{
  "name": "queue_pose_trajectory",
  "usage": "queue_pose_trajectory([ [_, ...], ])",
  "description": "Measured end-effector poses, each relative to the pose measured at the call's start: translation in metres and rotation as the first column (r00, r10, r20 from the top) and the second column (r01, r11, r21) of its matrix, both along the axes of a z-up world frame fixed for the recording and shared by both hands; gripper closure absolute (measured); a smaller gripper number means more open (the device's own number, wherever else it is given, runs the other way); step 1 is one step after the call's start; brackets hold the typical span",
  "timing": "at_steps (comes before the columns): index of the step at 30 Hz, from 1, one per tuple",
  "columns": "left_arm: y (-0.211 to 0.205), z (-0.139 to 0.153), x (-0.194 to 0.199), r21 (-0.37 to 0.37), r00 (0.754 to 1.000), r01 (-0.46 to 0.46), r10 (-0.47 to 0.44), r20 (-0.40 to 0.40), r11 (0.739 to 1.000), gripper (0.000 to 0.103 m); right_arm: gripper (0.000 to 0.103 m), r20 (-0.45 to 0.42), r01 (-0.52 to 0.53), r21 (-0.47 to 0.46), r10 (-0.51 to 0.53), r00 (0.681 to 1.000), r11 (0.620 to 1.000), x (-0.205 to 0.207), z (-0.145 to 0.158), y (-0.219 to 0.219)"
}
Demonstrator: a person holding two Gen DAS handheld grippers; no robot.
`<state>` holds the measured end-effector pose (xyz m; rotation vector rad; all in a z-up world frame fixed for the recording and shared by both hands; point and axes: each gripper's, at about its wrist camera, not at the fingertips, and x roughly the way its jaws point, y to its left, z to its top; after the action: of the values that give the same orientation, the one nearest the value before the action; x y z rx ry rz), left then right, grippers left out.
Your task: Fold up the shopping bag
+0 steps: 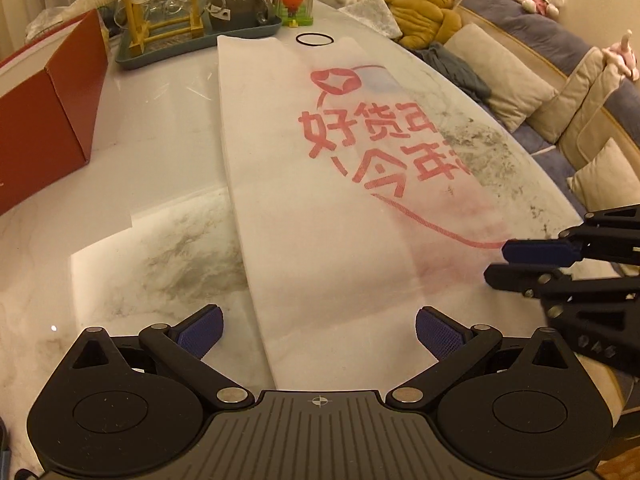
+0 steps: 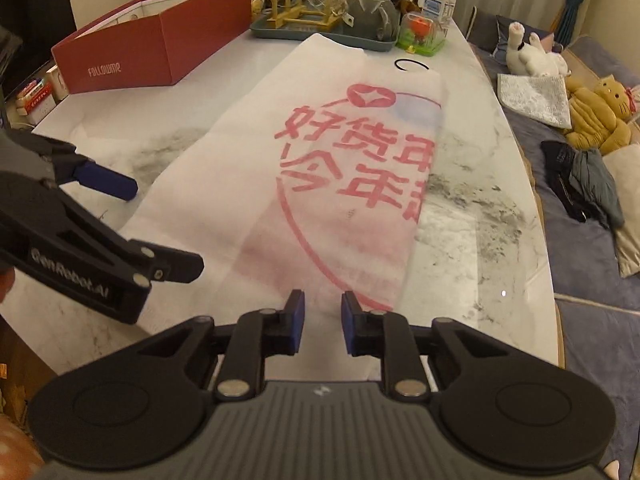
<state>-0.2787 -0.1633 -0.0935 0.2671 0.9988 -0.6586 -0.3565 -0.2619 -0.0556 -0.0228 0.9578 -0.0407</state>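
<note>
Left tongs (image 1: 318, 334) wide, right tongs (image 2: 322, 326) narrowed, over bag (image 1: 320, 200).

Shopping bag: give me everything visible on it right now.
The shopping bag is thin, white, slightly see-through, non-woven looking, with red printed characters and a red emblem. It lies flat and lengthwise on the marble table, already folded into a long strip, with the print cut off at its right edge. A black ring lies at its far end. Neither tool visibly grips it.
</note>
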Motion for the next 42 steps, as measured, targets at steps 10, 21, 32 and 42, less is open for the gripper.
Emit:
queue_pose_trajectory([
  [10, 0.013, -0.004, -0.01, 0.048, 0.998, 0.028, -0.031, 0.06, 0.998, 0.0, 0.059, -0.108, 0.123, 0.219, -0.101, 0.989, 0.968, -0.049, -0.011, -0.033],
  [21, 0.043, 0.041, -0.045, -0.044, 0.93, 0.272, -0.252, 0.267, 0.961, 0.0, 0.103, -0.078, 0.147, 0.387, -0.126, 0.989, 0.91, -0.046, 0.007, -0.059],
  [32, 0.007, 0.044, -0.061, 0.032, 0.835, 0.428, -0.409, 0.369, 0.903, 0.0, 0.103, -0.007, 0.114, 0.614, -0.139, 0.99, 0.781, -0.011, 0.051, -0.067],
  [42, -0.014, 0.032, -0.041, 0.051, 0.872, 0.413, -0.411, 0.267, 0.909, 0.062, 0.098, 0.107, -0.033, 0.523, -0.027, 0.994, 0.852, -0.016, 0.093, -0.057],
])
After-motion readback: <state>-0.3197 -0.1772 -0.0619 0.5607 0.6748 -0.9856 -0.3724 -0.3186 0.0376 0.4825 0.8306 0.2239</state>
